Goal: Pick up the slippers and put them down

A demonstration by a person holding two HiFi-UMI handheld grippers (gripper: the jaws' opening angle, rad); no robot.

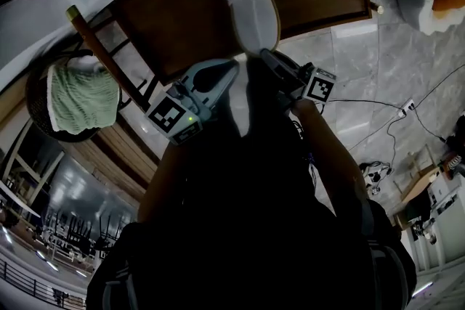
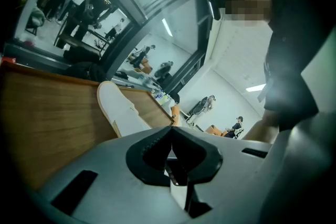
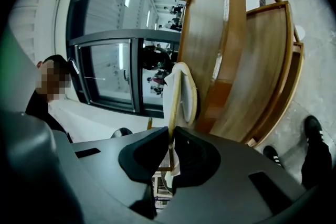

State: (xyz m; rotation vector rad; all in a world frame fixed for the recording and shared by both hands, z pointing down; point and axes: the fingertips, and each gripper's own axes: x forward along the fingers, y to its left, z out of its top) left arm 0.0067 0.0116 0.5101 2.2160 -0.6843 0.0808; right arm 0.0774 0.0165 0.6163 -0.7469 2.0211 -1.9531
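Claws sit nearest, side by side at the near end of the slipper. The left claw (image 2: 170, 131) has its jaws drawn together on the slipper's (image 2: 119, 110) near edge, and the right claw (image 3: 170, 136) is clamped on the thin tan-rimmed sole, which the right gripper view shows edge-on. Neither hand is nearer than the other, as both grip the same end.

From that pinch the white slipper (image 1: 245, 0) runs straight away from the person, with its long axis pointing out over the desk (image 1: 167, 18) and its toe farthest off. Setting it down probably turns on lowering that far end flat onto the wood. Whether the toe already touches the desk I cannot tell from these angles.

The desk is brown, smooth-grained wood. To its left are a dark basket (image 1: 80, 94) with a green cloth and a leaning stick (image 1: 102, 54), and to its right is pale marbled floor (image 1: 378, 62) with trailing cables (image 1: 392, 120). Large windows and a few people fill the room behind.
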